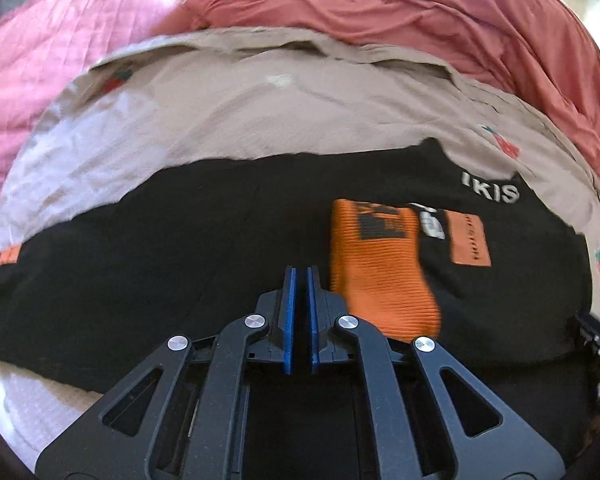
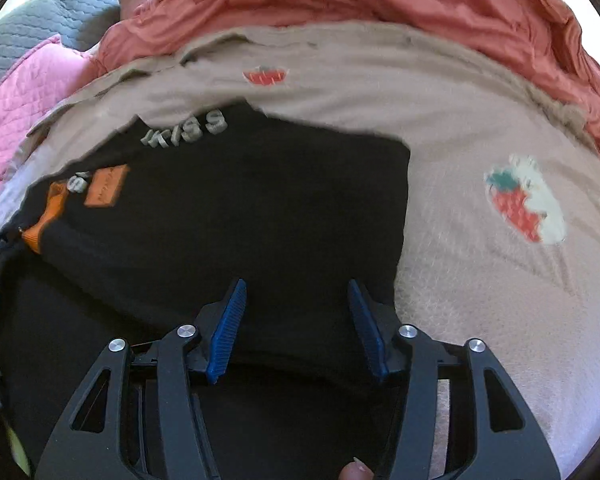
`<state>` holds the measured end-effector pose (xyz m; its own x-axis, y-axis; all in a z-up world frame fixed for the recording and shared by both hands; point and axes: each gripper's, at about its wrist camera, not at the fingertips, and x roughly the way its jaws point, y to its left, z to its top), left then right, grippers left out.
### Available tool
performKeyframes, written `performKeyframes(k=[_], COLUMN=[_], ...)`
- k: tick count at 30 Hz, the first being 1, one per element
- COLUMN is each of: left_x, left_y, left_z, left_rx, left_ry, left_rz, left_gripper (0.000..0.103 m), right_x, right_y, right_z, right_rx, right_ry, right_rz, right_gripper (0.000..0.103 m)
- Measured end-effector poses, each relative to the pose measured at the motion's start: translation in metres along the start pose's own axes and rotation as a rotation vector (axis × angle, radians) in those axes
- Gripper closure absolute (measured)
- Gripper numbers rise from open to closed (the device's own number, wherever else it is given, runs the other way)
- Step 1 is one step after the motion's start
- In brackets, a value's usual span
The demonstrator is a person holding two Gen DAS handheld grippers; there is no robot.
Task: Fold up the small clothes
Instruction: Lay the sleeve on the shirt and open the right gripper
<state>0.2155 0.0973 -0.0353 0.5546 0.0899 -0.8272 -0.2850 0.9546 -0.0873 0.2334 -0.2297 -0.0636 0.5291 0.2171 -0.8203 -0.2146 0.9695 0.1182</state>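
A small black garment (image 1: 140, 240) lies flat on a beige sheet with strawberry prints (image 1: 260, 120). It has white lettering (image 1: 490, 190), an orange patch (image 1: 470, 240) and an orange ribbed cuff (image 1: 376, 272) folded onto its front. My left gripper (image 1: 301, 270) is shut with nothing between its pads, just left of the cuff. In the right wrist view the black garment (image 2: 240, 200) fills the middle, its right edge straight against the sheet (image 2: 480, 280). My right gripper (image 2: 298, 282) hangs open over the garment's near right part, with fabric below but not pinched.
A rumpled red cloth (image 1: 420, 8) lies along the back and right of the sheet. A pink quilt (image 1: 40, 60) lies at the left, and a grey quilted cover (image 2: 40, 20) shows at the far left. A fingertip (image 2: 354, 470) shows behind the right gripper.
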Motion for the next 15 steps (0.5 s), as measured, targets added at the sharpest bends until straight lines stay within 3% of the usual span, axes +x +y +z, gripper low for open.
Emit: performKeyframes(k=[3, 8, 12, 15], left_x=[-0.014, -0.044, -0.035, -0.009], left_y=[0.012, -0.009, -0.04, -0.054], left_z=[0.006, 0.007, -0.004, -0.016], left_rx=[-0.045, 0.03, 0.125, 0.187], left_ry=[-0.042, -0.124, -0.07, 0.017], left_rz=[-0.021, -0.066, -0.134, -0.1], left_gripper=[0.102, 0.102, 0.099, 0.086], right_x=[-0.008, -0.029, -0.036, -0.033], right_y=[0.002, 0.014, 0.03, 0.041], right_z=[-0.001, -0.009, -0.014, -0.016], right_rx=[-0.009, -0.025, -0.07, -0.091], right_ry=[-0.015, -0.056, -0.06, -0.047], right_rz=[-0.005, 0.047, 0.077, 0.09], right_gripper=[0.052, 0.051, 0.046, 0.046])
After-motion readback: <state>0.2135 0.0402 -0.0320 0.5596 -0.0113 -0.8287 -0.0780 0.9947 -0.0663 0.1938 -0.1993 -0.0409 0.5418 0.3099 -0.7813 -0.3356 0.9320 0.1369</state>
